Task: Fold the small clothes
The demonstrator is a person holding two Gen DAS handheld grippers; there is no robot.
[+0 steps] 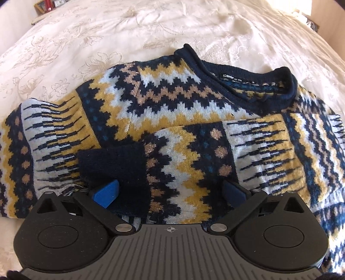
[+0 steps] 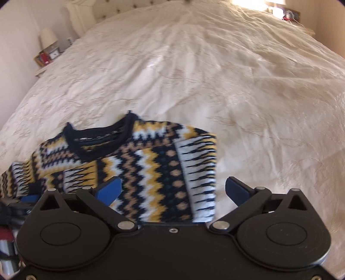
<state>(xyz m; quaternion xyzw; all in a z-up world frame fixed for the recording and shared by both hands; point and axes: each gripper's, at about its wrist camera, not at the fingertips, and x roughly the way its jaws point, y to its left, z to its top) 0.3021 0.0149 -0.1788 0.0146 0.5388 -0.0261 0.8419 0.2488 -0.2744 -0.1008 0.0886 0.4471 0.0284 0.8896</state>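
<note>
A navy, yellow and white zigzag knit sweater (image 1: 163, 97) lies on the bed, neck opening away from me. One sleeve is folded across its front, its navy cuff (image 1: 114, 170) lying between my left gripper's blue fingers. My left gripper (image 1: 170, 191) is open, low over that sleeve. In the right wrist view the sweater (image 2: 138, 163) lies below, its right side folded in. My right gripper (image 2: 172, 189) is open above the sweater's right edge, holding nothing. The left gripper's blue finger shows at the lower left of that view (image 2: 28, 198).
A cream embroidered bedspread (image 2: 215, 75) covers the whole bed around the sweater. A nightstand with a lamp (image 2: 48, 38) and small items stands at the bed's far left. A tufted headboard (image 2: 120, 6) is at the back.
</note>
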